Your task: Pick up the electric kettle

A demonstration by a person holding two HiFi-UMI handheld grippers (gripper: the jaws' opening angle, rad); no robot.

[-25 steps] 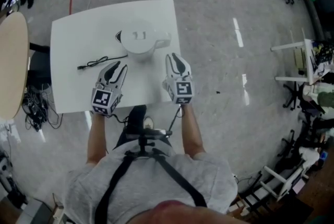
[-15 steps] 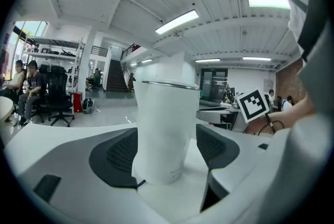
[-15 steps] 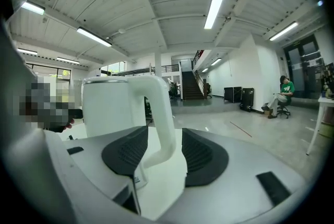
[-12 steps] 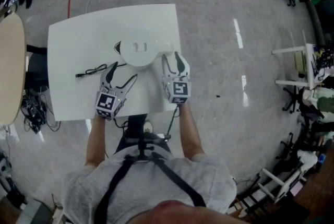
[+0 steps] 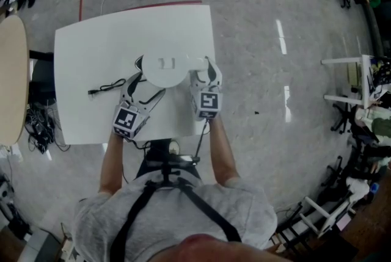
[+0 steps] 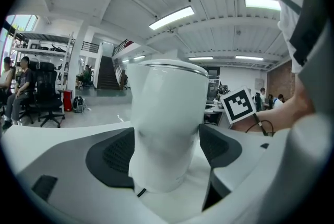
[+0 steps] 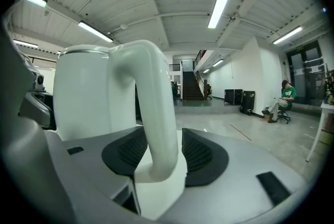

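So the white plastic electric kettle (image 5: 165, 63) sat on the white rectangular table (image 5: 91, 35), toward its right side. My left gripper (image 5: 146, 85) had just been opening its jaws, and they stood apart around the kettle's round body without squeezing it. My right gripper (image 5: 204, 73) had been opening too, jaws wide either side of the curved white handle (image 7: 159, 108), not clamped.

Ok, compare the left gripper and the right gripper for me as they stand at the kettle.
The left gripper has the kettle's round body between its fingers; the right gripper has the handle. The left gripper's fingers are spread wider than the right gripper's. Shared: both sets of fingers have just been opening, and neither looks clamped on the kettle.
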